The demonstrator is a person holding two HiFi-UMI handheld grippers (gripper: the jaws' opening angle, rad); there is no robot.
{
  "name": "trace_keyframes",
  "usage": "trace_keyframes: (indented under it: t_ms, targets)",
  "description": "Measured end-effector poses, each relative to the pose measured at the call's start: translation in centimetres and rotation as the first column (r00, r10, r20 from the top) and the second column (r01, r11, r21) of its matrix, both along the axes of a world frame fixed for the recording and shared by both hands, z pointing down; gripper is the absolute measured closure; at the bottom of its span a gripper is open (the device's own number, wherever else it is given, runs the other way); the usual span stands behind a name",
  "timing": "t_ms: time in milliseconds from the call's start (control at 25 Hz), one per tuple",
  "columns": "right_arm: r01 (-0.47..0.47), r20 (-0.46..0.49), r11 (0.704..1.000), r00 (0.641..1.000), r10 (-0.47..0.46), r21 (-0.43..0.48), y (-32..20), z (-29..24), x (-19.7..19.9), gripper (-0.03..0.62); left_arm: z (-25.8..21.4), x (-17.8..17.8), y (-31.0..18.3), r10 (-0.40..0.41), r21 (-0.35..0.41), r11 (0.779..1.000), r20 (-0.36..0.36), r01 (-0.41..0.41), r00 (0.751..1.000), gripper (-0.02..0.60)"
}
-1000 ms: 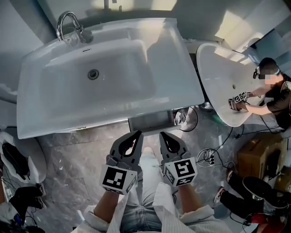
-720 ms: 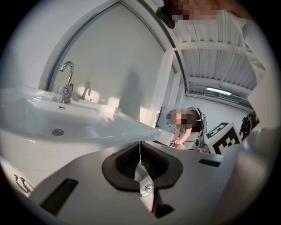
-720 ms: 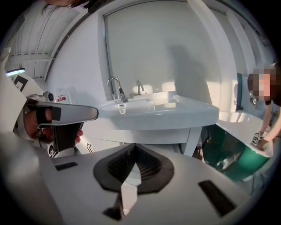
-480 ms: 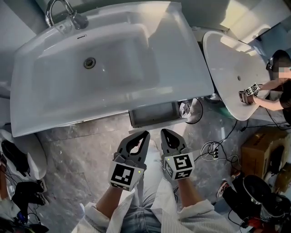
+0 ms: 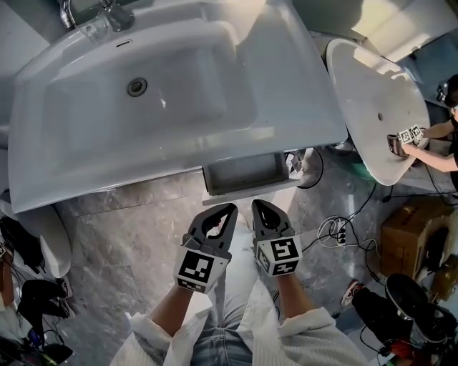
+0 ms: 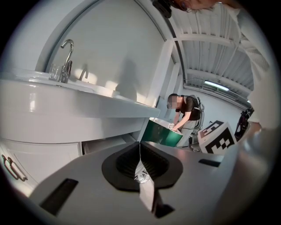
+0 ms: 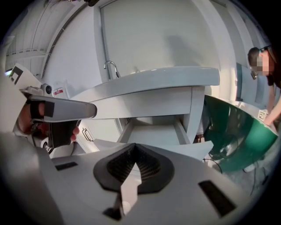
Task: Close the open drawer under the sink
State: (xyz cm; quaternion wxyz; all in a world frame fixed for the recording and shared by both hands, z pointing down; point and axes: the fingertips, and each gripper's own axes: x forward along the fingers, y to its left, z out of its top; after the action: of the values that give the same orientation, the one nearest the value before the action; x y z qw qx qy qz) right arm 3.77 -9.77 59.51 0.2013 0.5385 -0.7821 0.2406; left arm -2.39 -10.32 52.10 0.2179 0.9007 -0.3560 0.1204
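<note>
Ahead of both jaws, overhead: wide white sink [image 5: 143,93], front edge overhanging. Far right of jaws: oval basin [image 5: 365,78], person [image 5: 442,139] reaching onto its rim. Just beyond jaw tips, under sink's front edge: drawer [image 5: 243,174], pulled out, near tips, not touched. Left gripper [image 5: 229,209] and right gripper [image 5: 256,205] side by side, close together; each pair of jaws closed tip to tip, nothing between. Faucet [image 5: 100,13] at sink's far edge.

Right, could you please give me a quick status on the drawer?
Left gripper and right gripper shut, empty. Drawer open, untouched. Nothing between them and it.
</note>
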Motion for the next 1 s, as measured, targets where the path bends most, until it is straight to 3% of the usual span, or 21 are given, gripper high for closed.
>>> trace_keyframes:
  t_ms: [440, 1000]
  targets:
    - [-0.018, -0.008, 1.000, 1.000, 0.018, -0.018, 0.0, 2.9, 0.7, 0.585, 3.3, 1.0, 0.9, 0.066, -0.004, 0.998, 0.023, -0.066, 0.998, 0.563]
    - [-0.004, 0.022, 0.999, 1.000, 0.005, -0.048, -0.8, 4.7, -0.5, 0.585, 4.8, 0.4, 0.9, 0.063, -0.022, 0.998, 0.029, -0.062, 0.998, 0.563]
